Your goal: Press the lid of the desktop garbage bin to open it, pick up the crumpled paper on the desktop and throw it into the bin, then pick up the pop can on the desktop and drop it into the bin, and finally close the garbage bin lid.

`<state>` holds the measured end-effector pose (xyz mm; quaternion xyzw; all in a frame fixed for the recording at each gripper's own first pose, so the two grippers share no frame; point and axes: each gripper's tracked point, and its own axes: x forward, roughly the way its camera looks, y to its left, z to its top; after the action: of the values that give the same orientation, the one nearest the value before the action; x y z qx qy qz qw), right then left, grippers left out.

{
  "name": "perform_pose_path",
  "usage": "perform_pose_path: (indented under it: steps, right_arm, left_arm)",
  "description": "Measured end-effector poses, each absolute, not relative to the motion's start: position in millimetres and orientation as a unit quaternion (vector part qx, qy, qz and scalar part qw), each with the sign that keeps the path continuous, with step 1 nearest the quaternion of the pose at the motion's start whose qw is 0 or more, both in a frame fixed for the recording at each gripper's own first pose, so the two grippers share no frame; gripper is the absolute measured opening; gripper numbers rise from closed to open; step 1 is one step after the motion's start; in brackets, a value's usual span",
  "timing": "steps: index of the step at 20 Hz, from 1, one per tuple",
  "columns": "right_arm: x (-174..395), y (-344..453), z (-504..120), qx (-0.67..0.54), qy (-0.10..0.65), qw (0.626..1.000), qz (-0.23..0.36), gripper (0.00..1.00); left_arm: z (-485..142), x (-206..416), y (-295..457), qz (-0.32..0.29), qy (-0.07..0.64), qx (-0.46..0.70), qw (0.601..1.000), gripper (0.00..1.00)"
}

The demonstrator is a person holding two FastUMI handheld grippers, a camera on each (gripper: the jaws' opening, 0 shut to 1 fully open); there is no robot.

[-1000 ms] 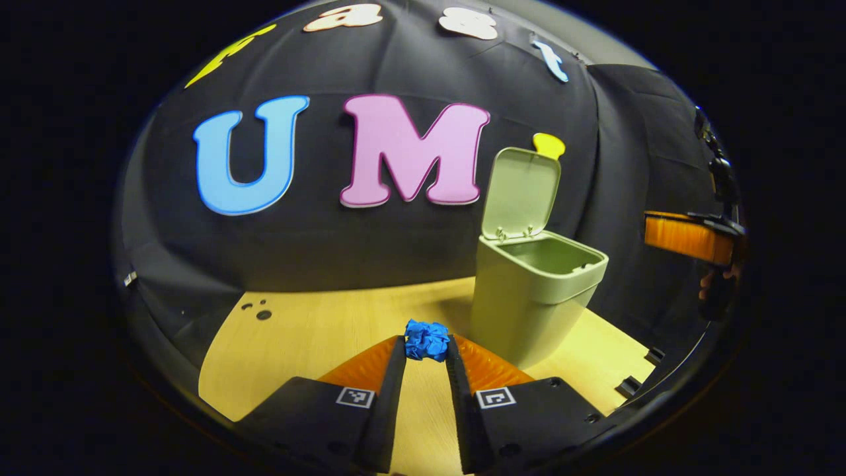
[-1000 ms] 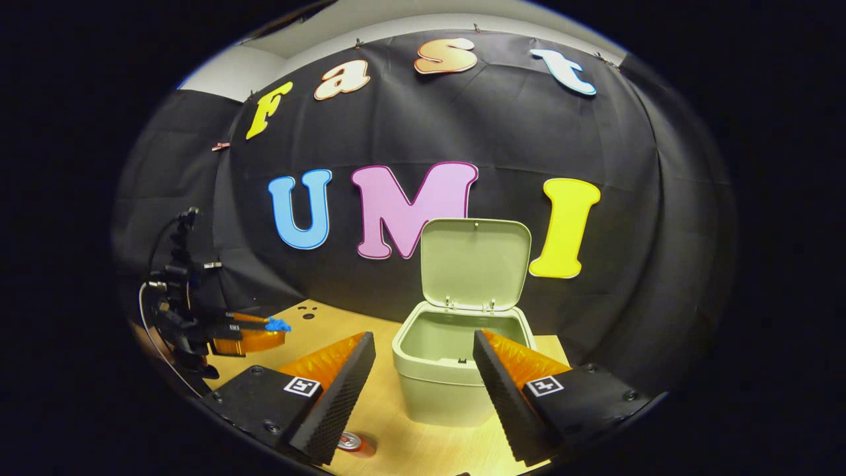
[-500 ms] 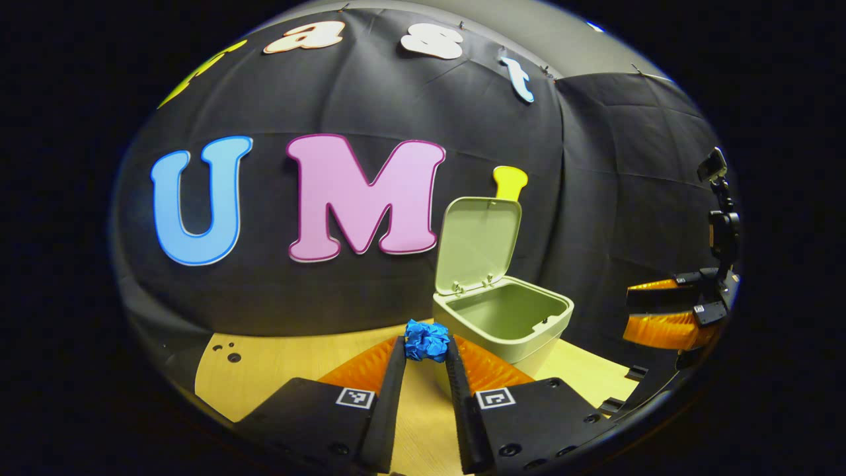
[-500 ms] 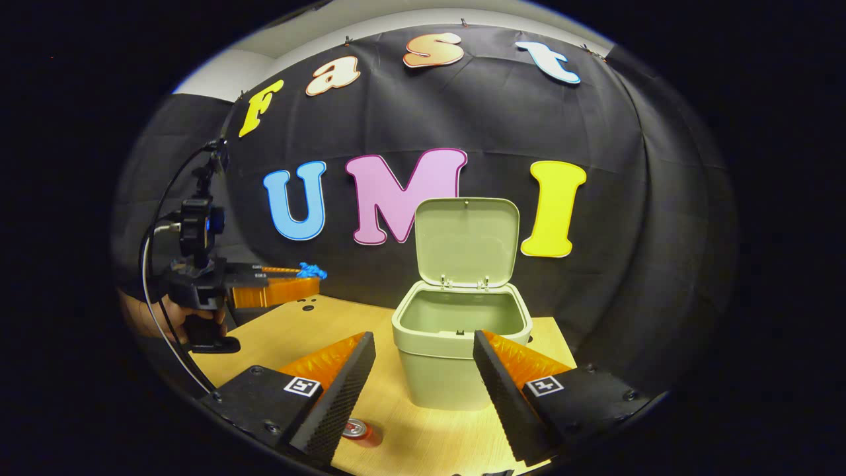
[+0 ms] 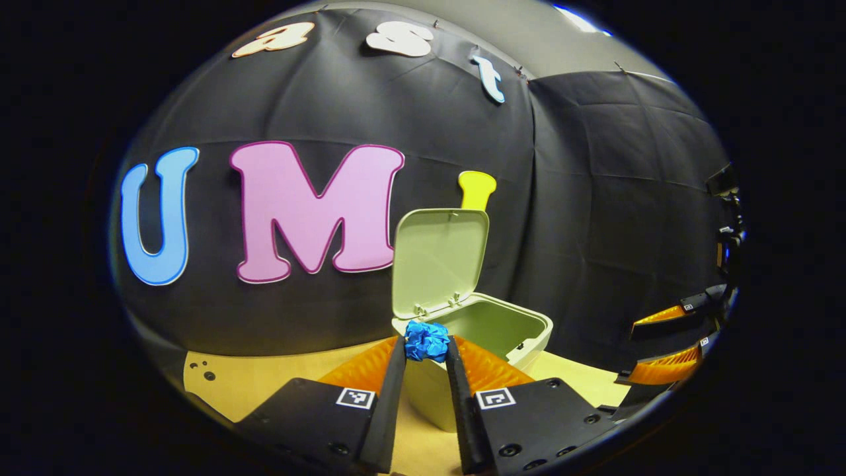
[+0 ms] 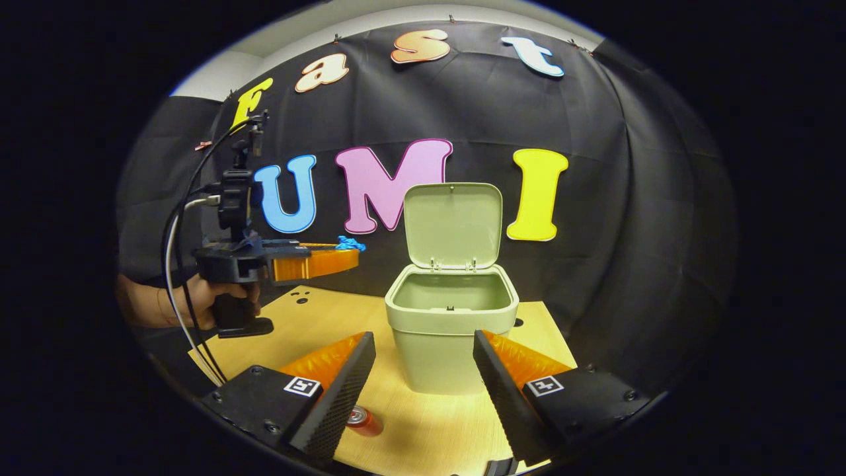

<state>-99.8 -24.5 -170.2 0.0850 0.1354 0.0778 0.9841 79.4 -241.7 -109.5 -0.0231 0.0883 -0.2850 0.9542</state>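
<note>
Left gripper clamps crumpled paper; no legible labels.

The left gripper view rides above the desk and looks across and slightly down at the bin from its left, close to its rim. The right gripper view faces the bin head-on from the front, a little farther back and lower. Both share the bin, its raised lid, the desk around it and the wall behind the bin.
</note>
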Motion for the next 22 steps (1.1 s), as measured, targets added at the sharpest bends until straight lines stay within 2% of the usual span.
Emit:
perform_pose_path:
  steps: [16, 20, 21, 22]
  right_arm:
    - [-130.5, -7.9, -212.6, 0.079, 0.198, 0.974, 0.083, 0.97]
    - [-136.7, -3.0, -219.7, 0.079, 0.206, 0.971, 0.090, 0.97]
    - [-137.7, -2.6, -221.6, 0.080, 0.208, 0.971, 0.090, 0.97]
    - [-137.3, -1.8, -222.1, 0.081, 0.209, 0.970, 0.091, 0.97]
  left_arm:
    - [-160.9, 119.0, -315.5, -0.334, 0.140, 0.001, 0.932, 0.43]
    - [-167.2, 120.2, -323.0, -0.343, 0.141, 0.011, 0.929, 0.48]
    - [-167.7, 120.7, -322.9, -0.342, 0.140, 0.014, 0.929, 0.55]
    - [-167.1, 121.4, -322.1, -0.341, 0.137, 0.016, 0.930, 0.57]
